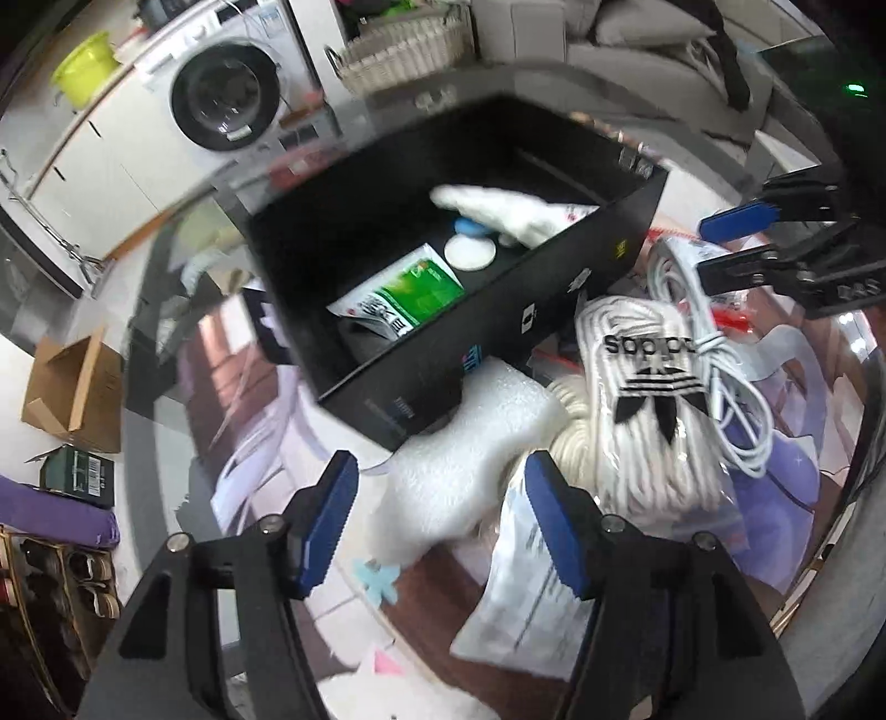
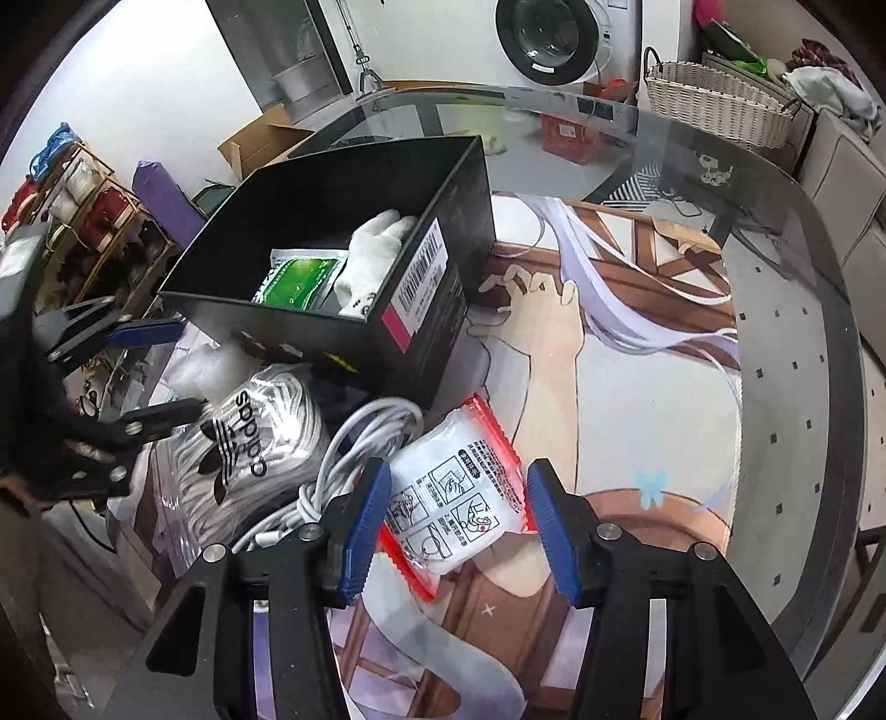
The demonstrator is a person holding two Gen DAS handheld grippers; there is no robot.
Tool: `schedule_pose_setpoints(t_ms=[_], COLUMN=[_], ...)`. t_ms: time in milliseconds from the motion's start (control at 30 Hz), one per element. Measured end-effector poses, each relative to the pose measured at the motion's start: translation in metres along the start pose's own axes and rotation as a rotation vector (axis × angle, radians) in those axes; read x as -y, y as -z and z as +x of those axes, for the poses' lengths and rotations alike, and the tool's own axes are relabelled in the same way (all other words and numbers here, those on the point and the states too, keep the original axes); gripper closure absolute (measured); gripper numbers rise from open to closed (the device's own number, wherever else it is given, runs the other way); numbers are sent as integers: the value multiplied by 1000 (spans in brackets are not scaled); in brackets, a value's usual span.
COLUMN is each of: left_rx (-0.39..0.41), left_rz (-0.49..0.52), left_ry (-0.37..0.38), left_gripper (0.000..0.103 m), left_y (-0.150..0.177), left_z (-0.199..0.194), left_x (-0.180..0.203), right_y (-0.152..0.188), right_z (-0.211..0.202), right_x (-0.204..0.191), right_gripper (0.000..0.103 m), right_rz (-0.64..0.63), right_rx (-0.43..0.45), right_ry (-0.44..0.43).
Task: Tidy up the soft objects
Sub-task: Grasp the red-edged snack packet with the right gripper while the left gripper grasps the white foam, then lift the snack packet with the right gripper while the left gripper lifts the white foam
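box [image 2: 354,288]: black, open top, on the glass table [image 2: 786,288], one corner resting over the printed mat [image 2: 637,387]
in box: white glove [image 2: 376,249] against the near wall, green packet [image 2: 296,282] beside it, small white disc [image 1: 469,253] and a blue bit [image 1: 469,226] under the glove (blue item too hidden to identify)
sock pack [image 2: 252,443]: white ribbed socks in clear bag, black logo, lying on the mat just outside the box
cable [image 2: 354,459]: white coil, draped over the sock pack edge, touching it
wipe packet [image 2: 459,498]: white with red edges, flat on the mat, next to the cable
foam sheet [image 1: 470,454]: white, tucked under the box's near corner
right gripper [image 2: 457,531]: fingers apart, nothing held, wipe packet lies between them (contact can't be told)
left gripper [image 1: 443,526]: fingers apart, empty, hanging over the foam sheet and a clear bag [image 1: 526,587]
background: washing machine [image 2: 554,39], wicker basket [image 2: 720,102], cardboard carton [image 1: 77,387] on the floor
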State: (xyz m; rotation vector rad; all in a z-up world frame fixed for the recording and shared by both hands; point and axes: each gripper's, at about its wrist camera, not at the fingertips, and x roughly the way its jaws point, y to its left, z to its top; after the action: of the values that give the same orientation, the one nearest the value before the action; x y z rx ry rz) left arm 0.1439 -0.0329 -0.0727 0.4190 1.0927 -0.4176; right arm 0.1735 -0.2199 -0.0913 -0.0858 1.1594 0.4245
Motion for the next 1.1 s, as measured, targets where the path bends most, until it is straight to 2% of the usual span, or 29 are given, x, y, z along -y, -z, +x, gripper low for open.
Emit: schedule_pose_setpoints(t_ms=[33, 67, 100, 133, 267, 367, 467, 600, 667, 767, 933, 1067, 1100], left_rx=[6, 6, 0, -9, -17, -1, 19, 10, -1, 5, 16, 17, 15], left_rz=[-14, -46, -74, -91, -117, -216, -319, -418, -430, -411, -427, -404, -401], left_ry=[14, 51, 91, 119, 56, -4, 10, -29, -25, 7, 27, 32, 27], left_gripper=[39, 47, 62, 62, 64, 64, 63, 62, 62, 60, 60, 59, 59], left_y=[-2, -1, 0, 2, 12, 29, 49, 67, 68, 68, 69, 70, 69], left_z=[2, 4, 5, 5, 0, -15, -29, -23, -16, -12, -16, -20, -19], left_x=[-2, -6, -10, -12, -13, -22, -30, -38, -42, -42, -46, -38, -37], right_y=[2, 3, 3, 4, 6, 10, 15, 19, 18, 13, 4, 0, -1], right_z=[0, -1, -1, -1, -1, -4, -13, -15, -20, -21, -4, -2, 1], right_x=[0, 0, 0, 0, -3, -6, -11, -9, -6, -5, 8, 9, 9], right_gripper=[50, 50, 50, 50, 50, 50, 50, 50, 50, 50, 50, 49, 45], right_rz=[-3, -5, -8, -9, -22, -42, -75, -41, -26, -32, 90, 114, 119], right_rx=[2, 3, 3, 2, -2, -14, -5, -19, 0, 23, -14, 2, 1], right_ry=[1, 0, -1, -1, -1, -8, -16, -32, -39, 16, -63, -20, 1])
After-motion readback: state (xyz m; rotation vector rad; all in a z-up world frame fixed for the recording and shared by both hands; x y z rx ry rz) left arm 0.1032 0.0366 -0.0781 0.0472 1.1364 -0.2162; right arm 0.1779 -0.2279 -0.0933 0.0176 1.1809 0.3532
